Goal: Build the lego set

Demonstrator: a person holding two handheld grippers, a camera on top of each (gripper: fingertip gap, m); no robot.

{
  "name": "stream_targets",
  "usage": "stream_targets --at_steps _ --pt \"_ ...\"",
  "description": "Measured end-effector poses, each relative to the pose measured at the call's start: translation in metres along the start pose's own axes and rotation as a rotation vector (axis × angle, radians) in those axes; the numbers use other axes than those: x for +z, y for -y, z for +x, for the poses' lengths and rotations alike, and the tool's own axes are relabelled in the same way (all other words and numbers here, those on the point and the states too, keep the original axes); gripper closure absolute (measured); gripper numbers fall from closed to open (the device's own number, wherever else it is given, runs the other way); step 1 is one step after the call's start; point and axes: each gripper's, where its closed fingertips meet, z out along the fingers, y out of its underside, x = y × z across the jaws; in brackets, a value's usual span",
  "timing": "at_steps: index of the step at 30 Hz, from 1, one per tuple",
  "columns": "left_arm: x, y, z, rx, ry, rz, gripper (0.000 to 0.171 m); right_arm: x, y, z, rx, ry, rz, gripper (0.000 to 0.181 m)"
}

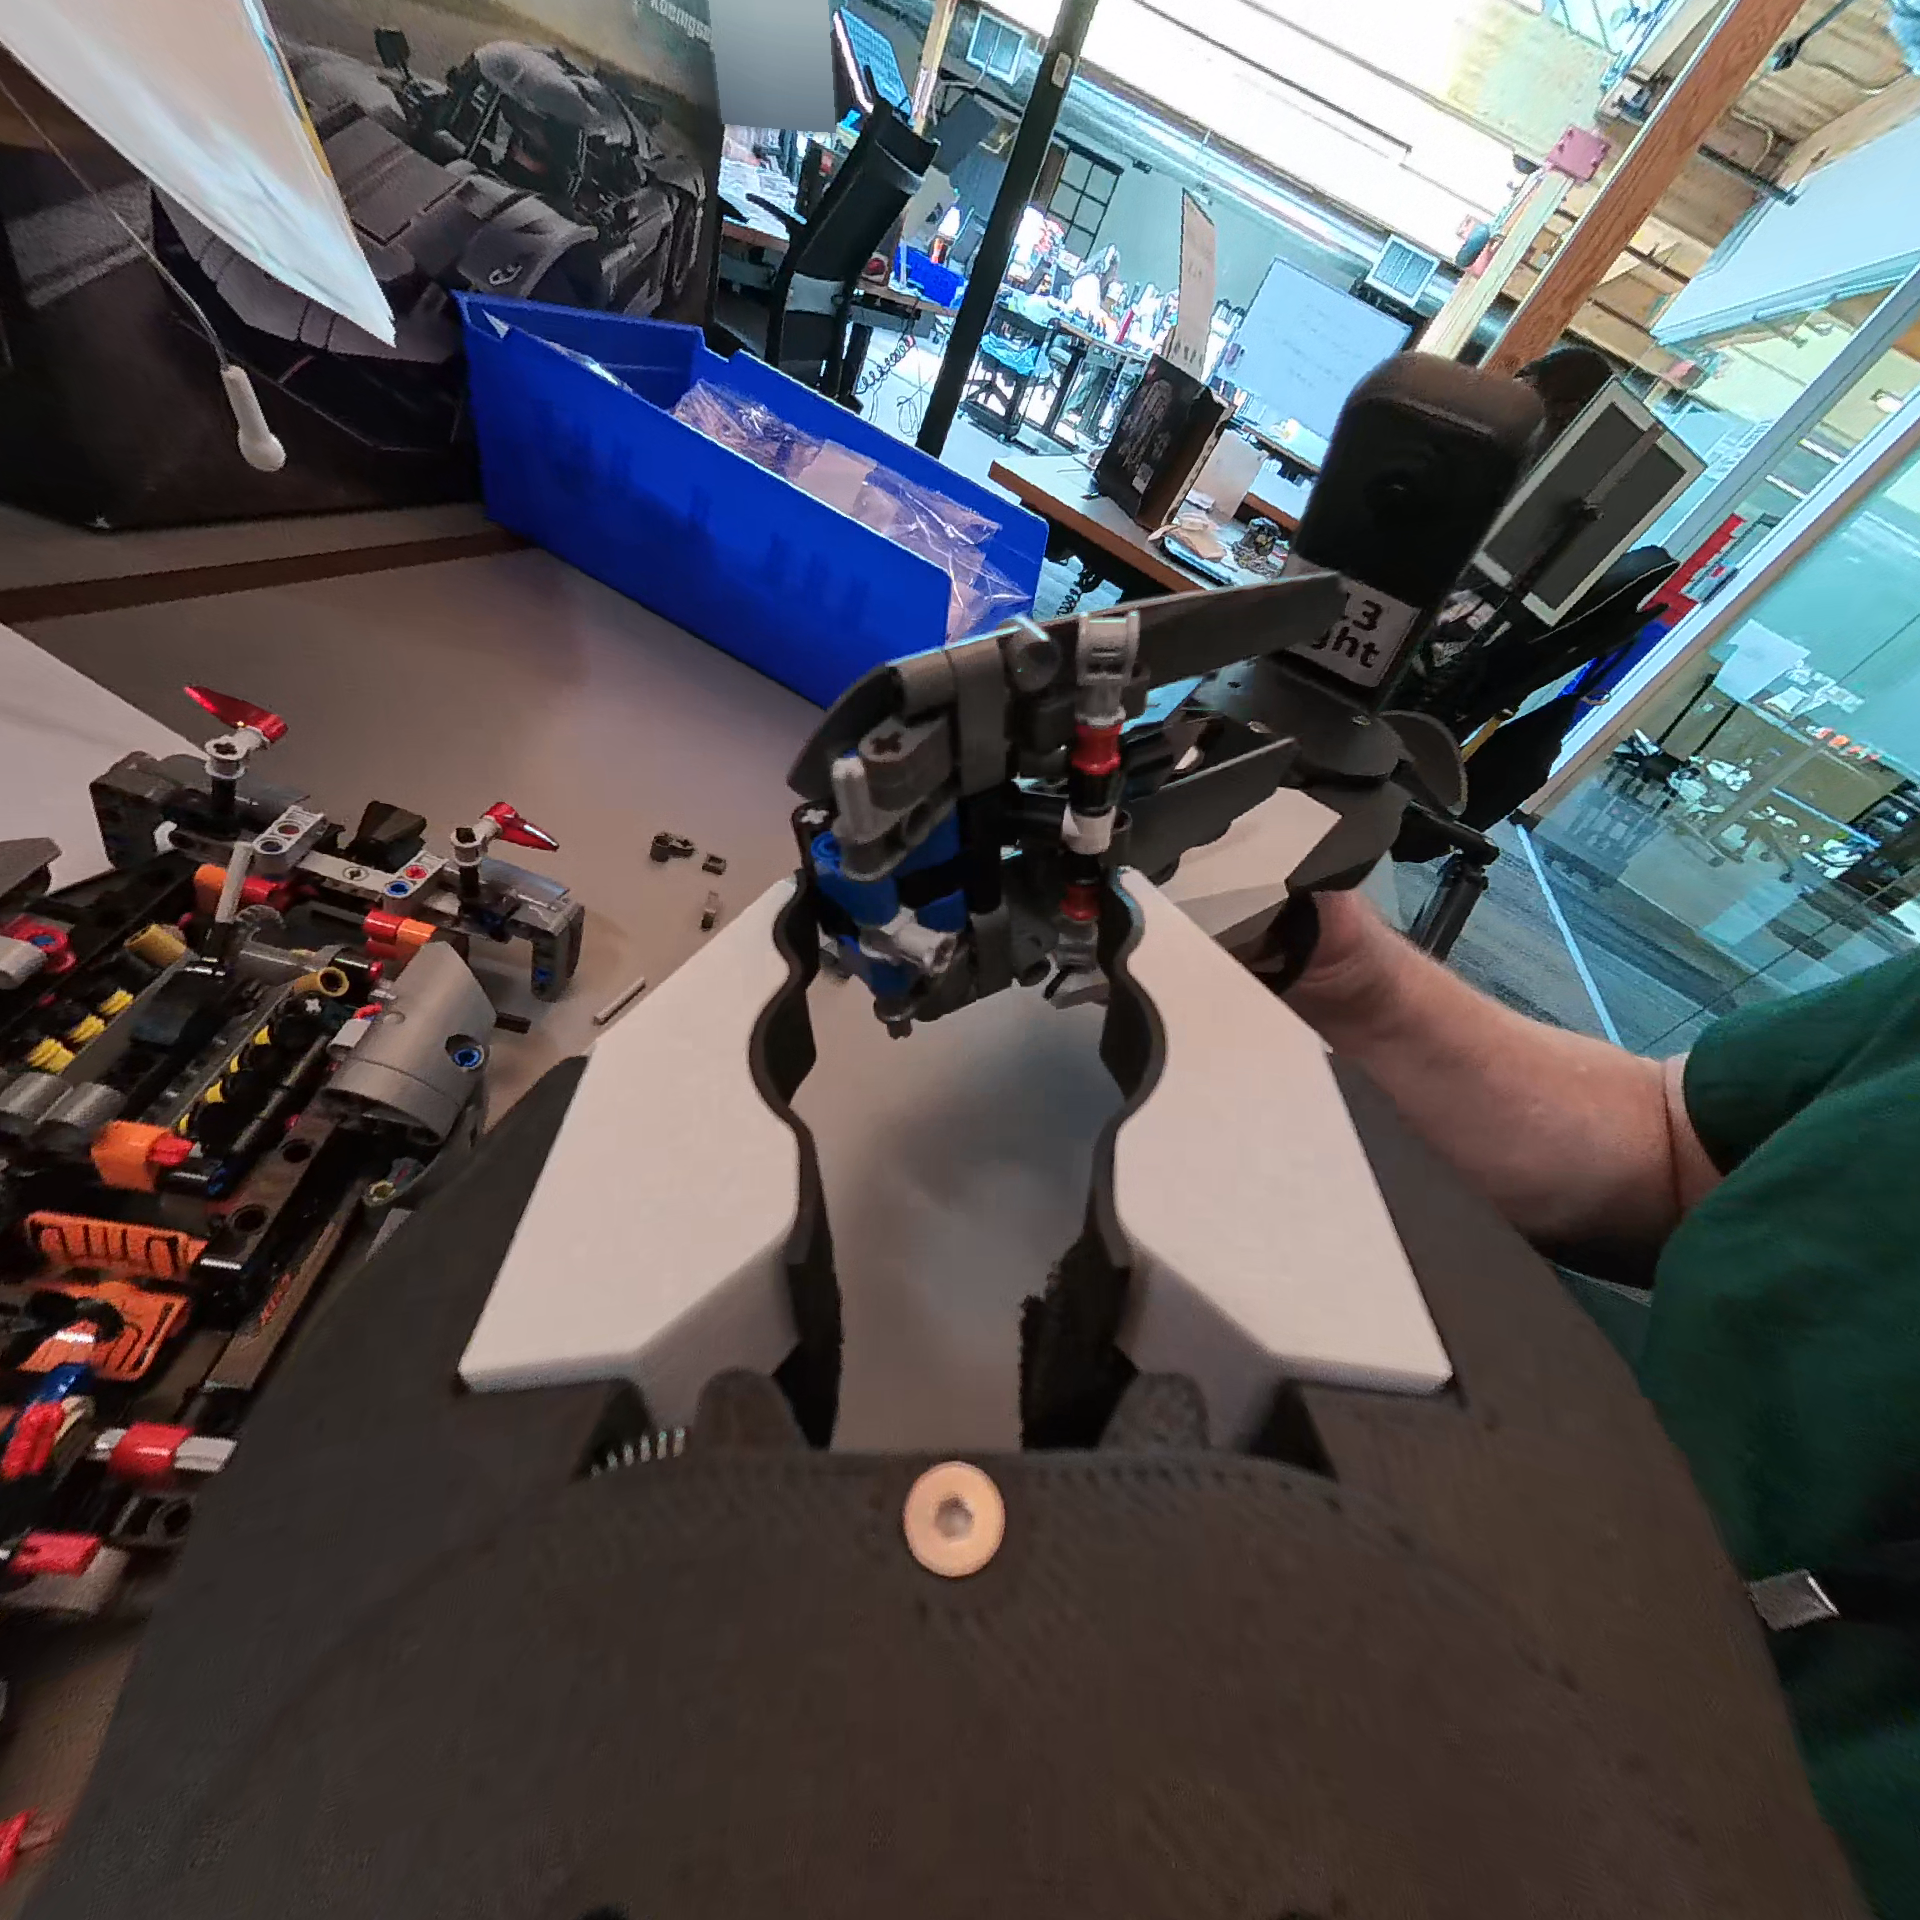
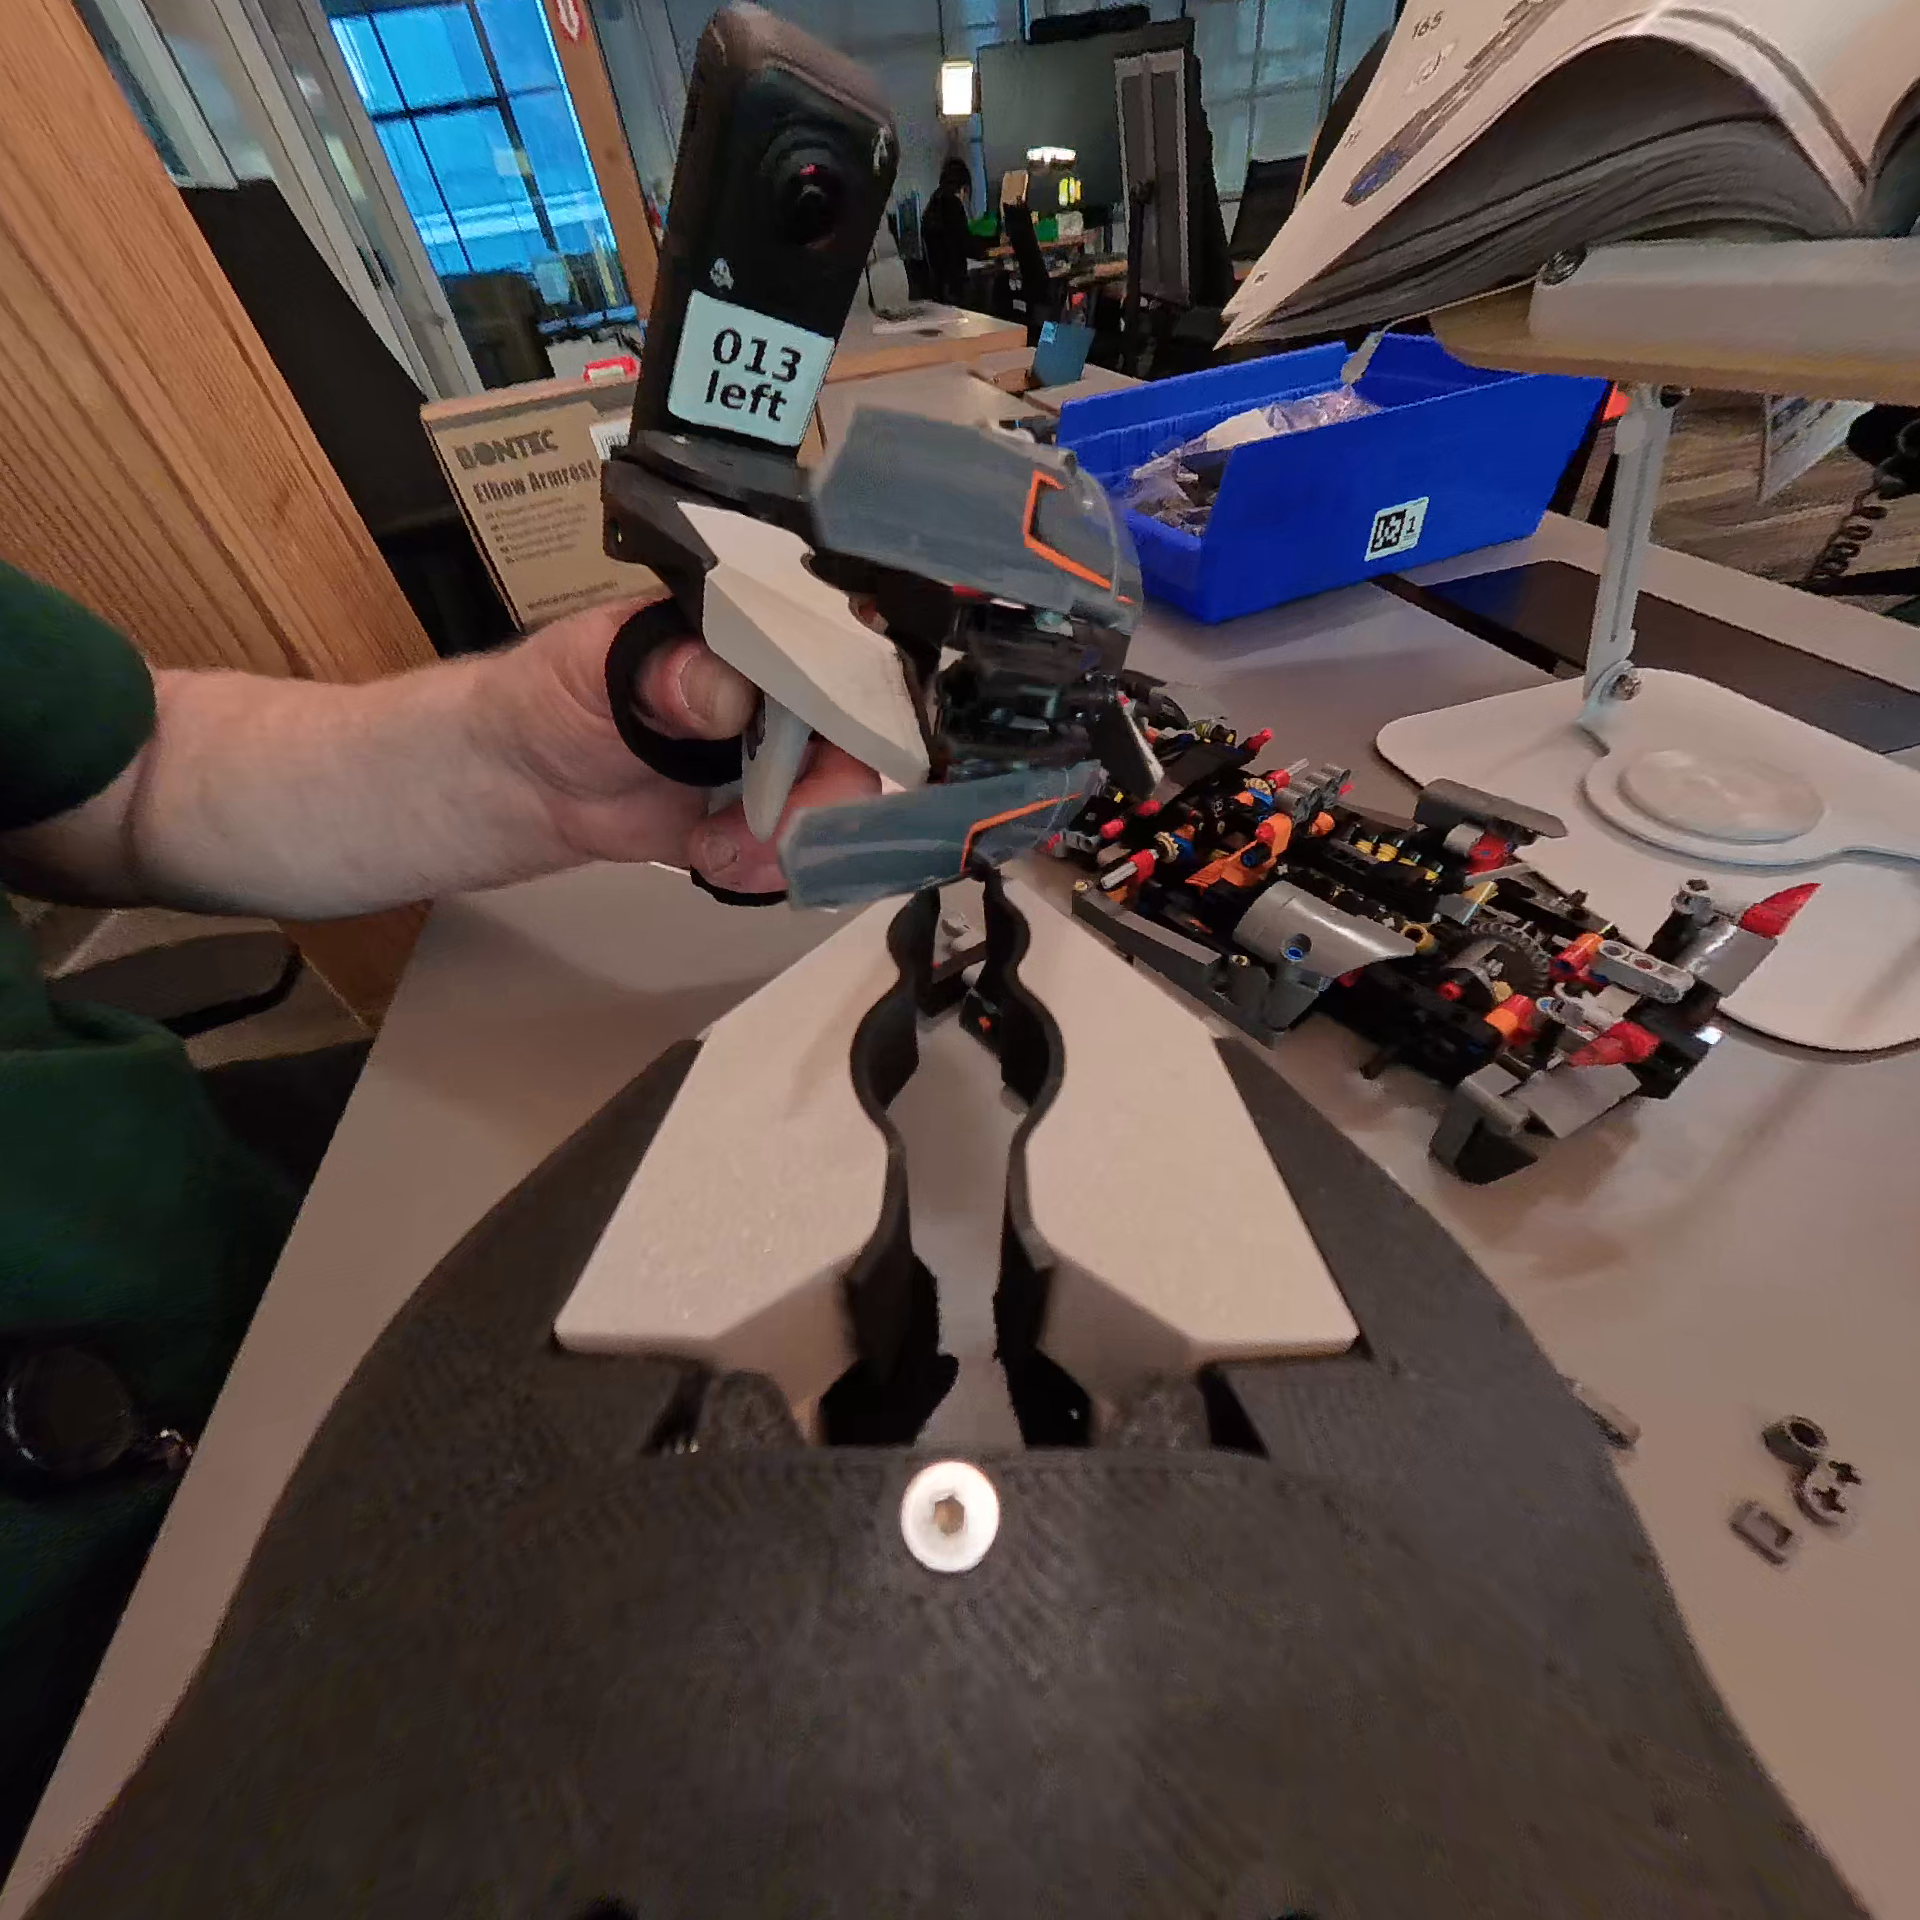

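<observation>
A small lego sub-assembly (image 1: 914,800) of grey beams, blue pins and red bushes is held in the air between both grippers. My left gripper (image 1: 951,935) is shut on its lower part, fingers on either side. My right gripper (image 2: 956,935) is shut on a dark lower piece of the same sub-assembly (image 2: 935,509), which shows grey panels with orange trim there. The right gripper also shows in the left wrist view (image 1: 1195,769), and the left gripper in the right wrist view (image 2: 914,675). The large lego car chassis (image 1: 208,1039) lies on the table, also in the right wrist view (image 2: 1403,914).
A blue bin (image 1: 727,499) with plastic bags stands at the back, also in the right wrist view (image 2: 1330,488). An open instruction book (image 2: 1558,156) rests on a stand with a white base (image 2: 1662,790). Small loose parts (image 2: 1808,1475) lie on the table. A person's arms hold the grippers. Both grippers' tips are close together, under 4 cm apart.
</observation>
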Motion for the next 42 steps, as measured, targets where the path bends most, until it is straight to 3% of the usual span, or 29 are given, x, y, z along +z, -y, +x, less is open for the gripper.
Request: stream_targets --at_steps 5,9,13,25,28,32,34,37,42 --pt "-0.001 0.002 -0.007 -0.049 0.024 0.014 0.119 -0.008 0.012 0.008 0.124 0.028 0.097 0.152" --pt "0.002 -0.001 -0.009 -0.073 0.036 0.009 0.119 -0.013 0.017 0.007 0.170 0.074 0.143 0.160" --pt "0.004 -0.004 -0.012 -0.066 0.054 -0.009 0.119 -0.013 0.020 0.008 0.162 0.064 0.151 0.144" --pt "0.010 -0.006 -0.012 -0.028 0.087 -0.021 0.125 -0.025 0.019 0.027 0.248 0.009 0.193 0.177" --pt "0.011 -0.004 -0.010 0.007 0.096 -0.008 0.130 -0.030 0.021 0.029 0.335 0.054 0.238 0.178" --pt "0.010 0.002 -0.003 0.053 0.076 0.025 0.120 -0.034 0.024 0.033 0.452 0.108 0.301 0.178" --pt "0.007 0.005 -0.003 0.156 0.111 0.026 0.109 -0.038 0.024 0.039 0.542 0.136 0.339 0.178" --pt "-0.003 0.009 -0.010 0.446 0.243 0.005 0.093 -0.042 0.021 0.047 0.645 0.165 0.369 0.178" --pt "0.000 0.002 -0.018 0.959 0.413 -0.157 0.083 -0.041 0.021 0.043 0.735 0.238 0.374 0.178"
